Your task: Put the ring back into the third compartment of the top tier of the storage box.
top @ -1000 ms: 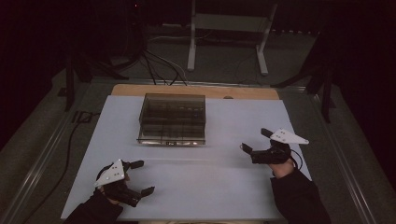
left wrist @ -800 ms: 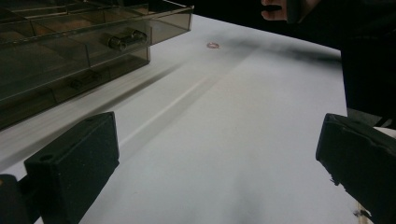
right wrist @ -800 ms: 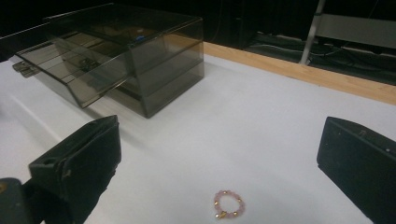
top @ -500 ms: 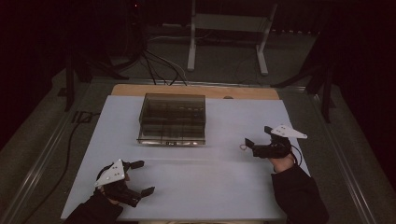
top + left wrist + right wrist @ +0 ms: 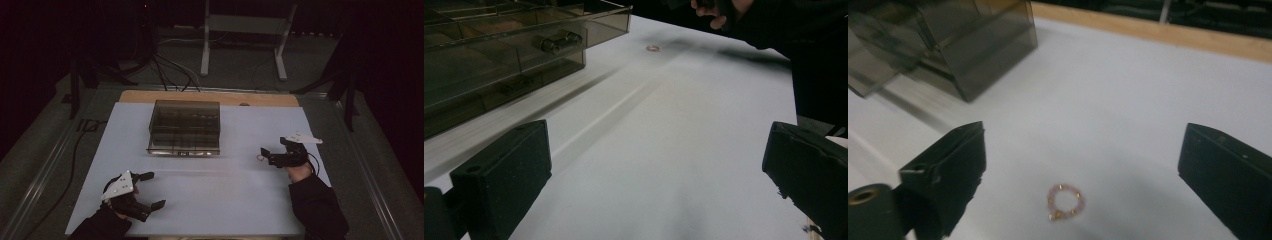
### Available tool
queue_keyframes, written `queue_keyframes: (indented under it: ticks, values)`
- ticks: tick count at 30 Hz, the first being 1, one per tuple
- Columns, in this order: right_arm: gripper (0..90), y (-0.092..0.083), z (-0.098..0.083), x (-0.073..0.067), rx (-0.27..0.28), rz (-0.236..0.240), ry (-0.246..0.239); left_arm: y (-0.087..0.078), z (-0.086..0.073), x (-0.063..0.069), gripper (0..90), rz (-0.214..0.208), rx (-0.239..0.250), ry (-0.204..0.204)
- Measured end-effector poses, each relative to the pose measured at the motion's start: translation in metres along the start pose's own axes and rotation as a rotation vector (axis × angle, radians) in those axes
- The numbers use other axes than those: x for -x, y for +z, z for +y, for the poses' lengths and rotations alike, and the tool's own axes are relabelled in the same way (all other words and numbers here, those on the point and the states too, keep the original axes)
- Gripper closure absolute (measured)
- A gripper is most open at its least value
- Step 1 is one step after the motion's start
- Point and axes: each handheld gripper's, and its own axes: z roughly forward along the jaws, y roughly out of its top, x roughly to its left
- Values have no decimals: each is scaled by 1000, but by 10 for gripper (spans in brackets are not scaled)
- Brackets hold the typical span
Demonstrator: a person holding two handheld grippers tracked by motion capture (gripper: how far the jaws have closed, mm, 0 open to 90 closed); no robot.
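One bead ring [image 5: 1064, 201] lies flat near your tabletop's right edge, just ahead of your wide-open, closing right claw [image 5: 1083, 165].

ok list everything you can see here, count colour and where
beaded ring: one, pink with gold beads, flat on the white sheet, between the right claw's open jaws but untouched
organiser box: one, smoky clear plastic with compartments, far middle of the sheet
white sheet: one, covering most of the table
table: one, wood edge showing at the far side
metal stand: one, pale grey, on the floor beyond the table
floor cables: several, black, beyond the table
left claw: one, black, near left corner, open
right claw: one, black, right side, open, jaws just been closing slightly
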Motion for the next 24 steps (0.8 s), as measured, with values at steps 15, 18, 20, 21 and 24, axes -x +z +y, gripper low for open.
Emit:
queue_keyframes:
  ticks: [15, 18, 20, 21, 24]
  values:
    - [153, 15, -8, -4, -113, 9, 4, 0, 0, 0, 6, -3, -2, 0]
    - [205, 17, -9, -4, -125, -7, -2, 0, 0, 0, 6, -5, -3, -1]
    - [286, 18, -9, -5, -139, -28, -1, 0, 0, 0, 6, -5, -3, 1]
    - [328, 18, -10, -5, -143, -30, -4, 0, 0, 0, 6, -5, -3, 1]
    - [391, 20, -11, -6, -160, -33, -6, 1, 0, 0, 5, -7, -5, 2]
